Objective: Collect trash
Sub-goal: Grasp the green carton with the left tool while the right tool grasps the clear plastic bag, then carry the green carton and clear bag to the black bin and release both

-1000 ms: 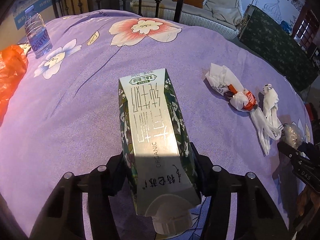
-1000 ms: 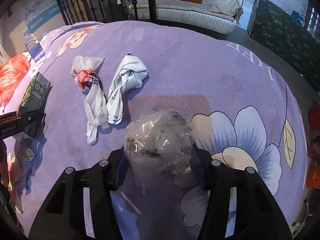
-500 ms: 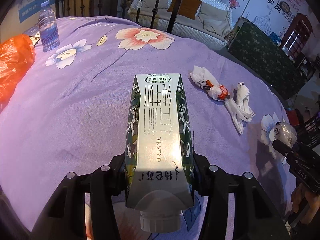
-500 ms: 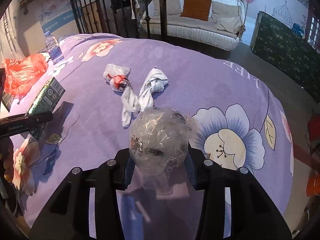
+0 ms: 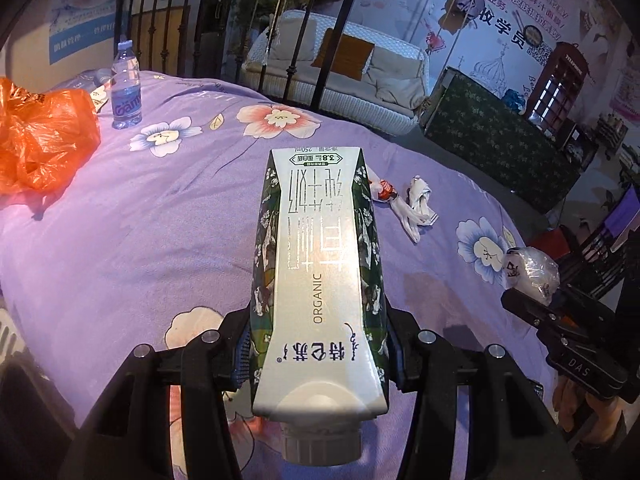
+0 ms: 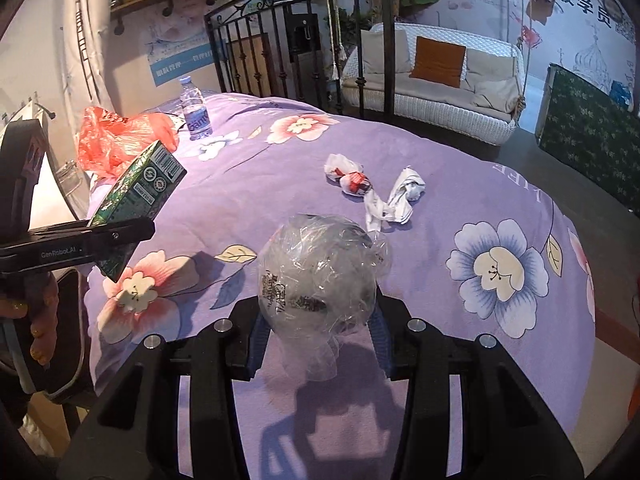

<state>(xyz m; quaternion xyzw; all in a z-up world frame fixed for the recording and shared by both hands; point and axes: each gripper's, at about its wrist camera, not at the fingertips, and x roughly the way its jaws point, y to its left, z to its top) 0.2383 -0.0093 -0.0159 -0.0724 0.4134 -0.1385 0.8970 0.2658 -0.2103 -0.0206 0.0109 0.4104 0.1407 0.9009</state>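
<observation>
My left gripper point(image 5: 318, 340) is shut on a green and white milk carton point(image 5: 318, 264) and holds it above the purple flowered cloth point(image 5: 160, 220). The carton also shows in the right wrist view point(image 6: 138, 192). My right gripper point(image 6: 318, 320) is shut on a crumpled ball of clear plastic wrap point(image 6: 320, 272), also held above the cloth; the ball shows at the right of the left wrist view point(image 5: 530, 270). A white wrapper with red print point(image 6: 350, 176) and a twisted white wrapper point(image 6: 400, 200) lie on the cloth beyond it.
An orange plastic bag point(image 5: 40, 136) lies at the table's far left next to an upright water bottle point(image 5: 126, 88). Black iron railings point(image 5: 208, 28), a white wicker sofa point(image 5: 352, 76) and a green patterned box point(image 5: 500, 152) stand behind the table.
Both grippers have pulled back and risen away from the cloth, still holding the carton and the plastic ball. The wrappers now lie farther off.
</observation>
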